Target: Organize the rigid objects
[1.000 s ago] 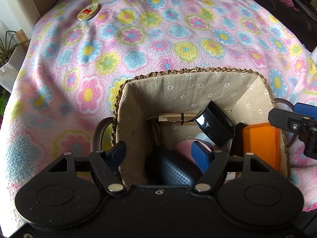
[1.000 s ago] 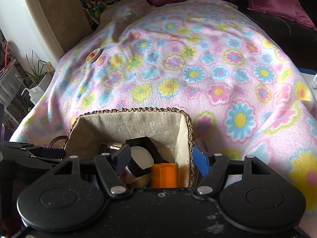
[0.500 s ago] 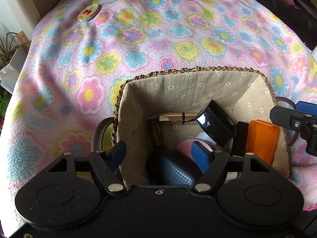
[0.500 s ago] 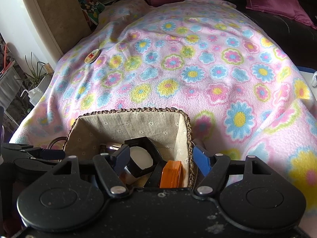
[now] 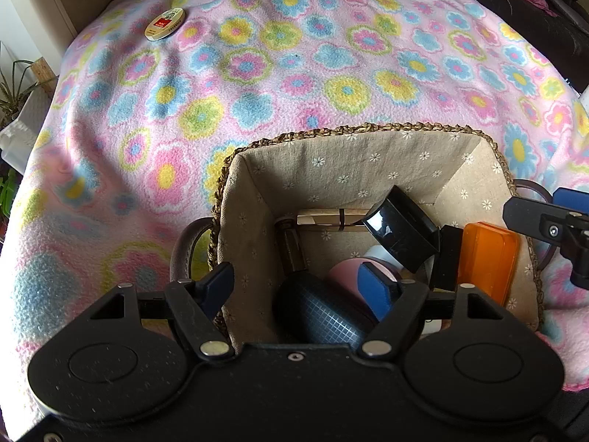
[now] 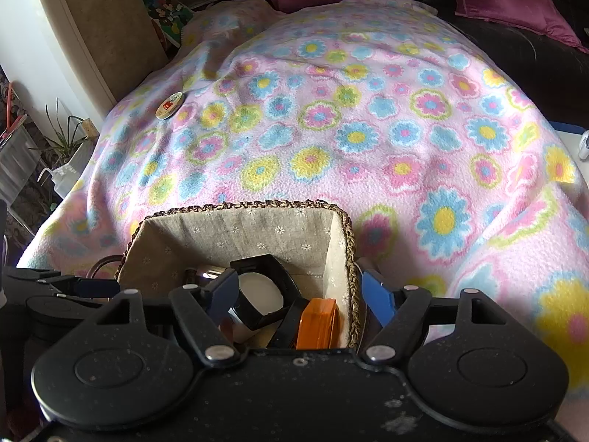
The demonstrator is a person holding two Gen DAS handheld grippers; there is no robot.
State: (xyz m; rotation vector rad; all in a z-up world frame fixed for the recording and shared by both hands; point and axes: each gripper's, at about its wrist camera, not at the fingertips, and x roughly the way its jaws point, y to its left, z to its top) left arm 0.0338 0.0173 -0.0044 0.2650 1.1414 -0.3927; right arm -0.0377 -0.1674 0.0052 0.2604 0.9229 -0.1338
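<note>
Grippers come first: the left gripper (image 5: 300, 285) hangs with its jaws spread wide and nothing between them, one blue pad outside the left wall of the basket (image 5: 331, 136) and the other over its contents. The right gripper (image 6: 300, 293) is likewise spread and empty, straddling the basket's right wall. Inside the lined wicker basket, nearest the left gripper, lies a dark grid-patterned case (image 5: 320, 316), with a pink round object (image 5: 344, 272) just beside it. Farther in, a black square container (image 5: 399, 228) sits tilted, a wooden clothespin (image 5: 327, 218) lies along the far side of the floor, and an orange box (image 5: 487, 261) stands on edge against the right wall. The basket rests on a pink flowered blanket (image 6: 368, 129). Well apart from it, at the far left of the blanket, lies a small round tin (image 5: 164, 24) with a red label.
</note>
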